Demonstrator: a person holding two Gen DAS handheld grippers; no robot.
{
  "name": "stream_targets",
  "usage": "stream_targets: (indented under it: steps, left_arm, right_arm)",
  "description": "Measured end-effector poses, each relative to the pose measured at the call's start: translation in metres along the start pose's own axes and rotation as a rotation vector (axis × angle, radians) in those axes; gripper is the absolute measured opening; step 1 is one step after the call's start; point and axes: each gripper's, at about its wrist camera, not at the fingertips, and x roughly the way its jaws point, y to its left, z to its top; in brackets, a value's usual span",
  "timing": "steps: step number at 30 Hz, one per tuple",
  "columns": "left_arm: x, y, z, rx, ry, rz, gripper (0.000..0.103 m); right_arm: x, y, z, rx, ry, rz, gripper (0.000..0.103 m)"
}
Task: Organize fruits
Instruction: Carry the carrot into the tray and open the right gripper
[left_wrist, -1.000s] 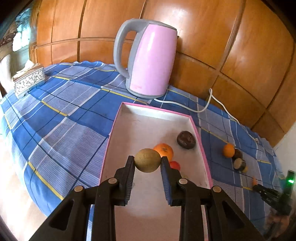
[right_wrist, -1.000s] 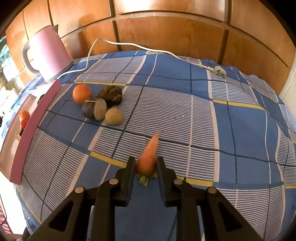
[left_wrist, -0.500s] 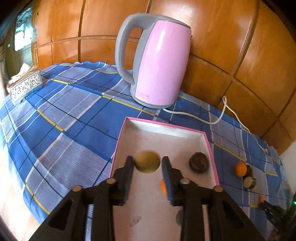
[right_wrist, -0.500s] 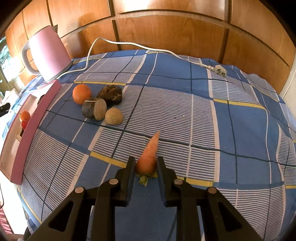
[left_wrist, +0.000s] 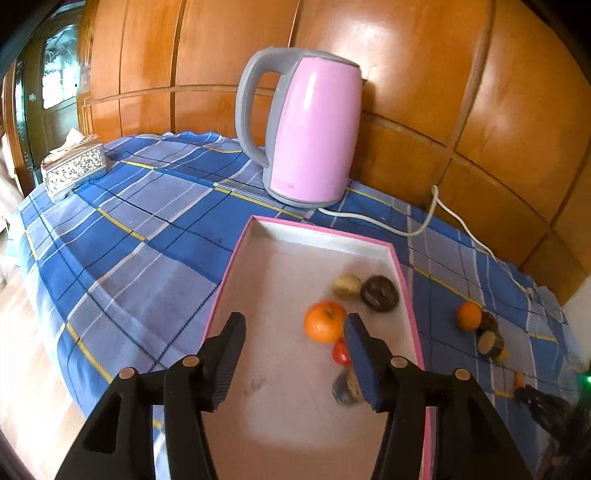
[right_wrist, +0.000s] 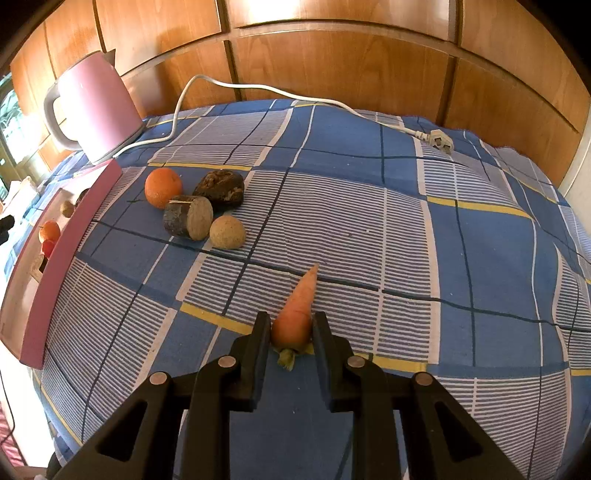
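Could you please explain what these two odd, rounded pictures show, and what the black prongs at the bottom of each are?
There is no robot here: a person holds a two-fingered claw in each hand, and a wide-angle camera on each looks along its fingers. The left claw has just been opening and is empty above a pink-rimmed tray that holds a brownish round fruit, an orange and a few other pieces. The right claw is shut on a carrot on the blue checked cloth. More produce lies loose on the cloth, including another orange, and a pink kettle stands by the wooden wall.

Bright daylight, panel glare, fisheye-warped edges
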Motion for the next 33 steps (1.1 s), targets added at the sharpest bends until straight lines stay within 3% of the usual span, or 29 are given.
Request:
stream_targets:
  steps: [7, 18, 28, 33]
  left_arm:
    - [-0.022, -0.007, -0.031, 0.043, 0.008, -0.02, 0.056]
    - [-0.029, 0.006, -0.045, -0.003, 0.007, 0.018, 0.062]
    - [-0.028, 0.012, -0.046, -0.012, 0.001, 0.045, 0.066]
    - [-0.027, 0.014, -0.046, -0.014, 0.006, 0.042, 0.066]
  right_arm:
    - [-0.001, 0.002, 0.0, -0.001, -0.001, -0.01, 0.023]
    - [-0.014, 0.015, -0.005, -0.001, -0.01, 0.025, 0.023]
    - [-0.04, 0.062, -0.007, -0.086, -0.035, 0.138, 0.023]
    - [-0.049, 0.099, -0.002, -0.139, -0.029, 0.246, 0.023]
